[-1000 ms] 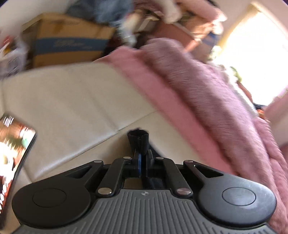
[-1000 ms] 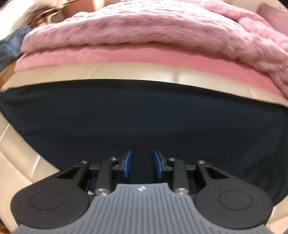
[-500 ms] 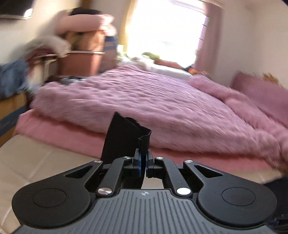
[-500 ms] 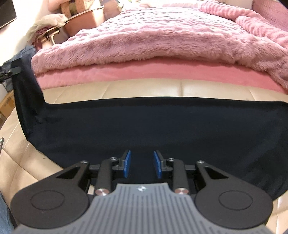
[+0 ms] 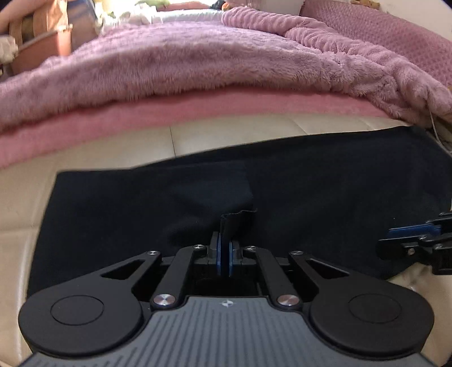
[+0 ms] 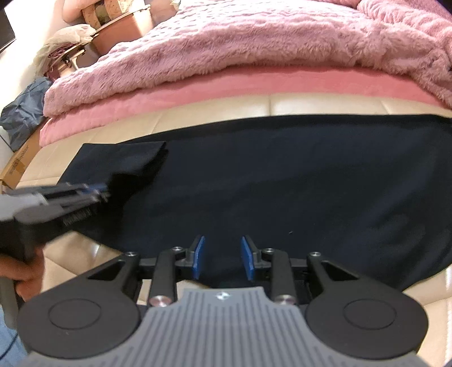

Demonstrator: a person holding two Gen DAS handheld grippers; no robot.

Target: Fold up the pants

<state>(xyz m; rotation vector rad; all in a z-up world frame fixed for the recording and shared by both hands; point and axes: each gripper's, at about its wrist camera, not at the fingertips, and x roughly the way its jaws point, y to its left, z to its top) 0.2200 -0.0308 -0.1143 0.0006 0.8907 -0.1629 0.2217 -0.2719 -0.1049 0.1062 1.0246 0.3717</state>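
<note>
Dark navy pants (image 5: 325, 192) lie spread across a cream leather bench (image 5: 113, 149). My left gripper (image 5: 225, 242) is shut on a hem edge of the pants, and the fabric it holds drapes back as a doubled-over flap (image 5: 175, 192) on the left part of the garment. In the right wrist view the pants (image 6: 282, 175) fill the middle, and the left gripper (image 6: 99, 194) comes in blurred from the left with that flap (image 6: 135, 158). My right gripper (image 6: 221, 257) hovers open over the pants' near edge, nothing pinched between its blue pads. It shows at the right edge (image 5: 409, 240) of the left wrist view.
A fluffy pink blanket (image 6: 254, 42) and a pink sheet (image 6: 197, 90) run along the bench's far side. A cardboard box (image 6: 19, 161), a blue garment (image 6: 25, 110) and a brown crate (image 6: 121, 25) stand at far left. A hand (image 6: 25, 271) grips the left gripper's handle.
My left gripper swung in from the bench's left end with the pants' hem, laying that end over the rest. The right gripper has hardly shifted and stays open.
</note>
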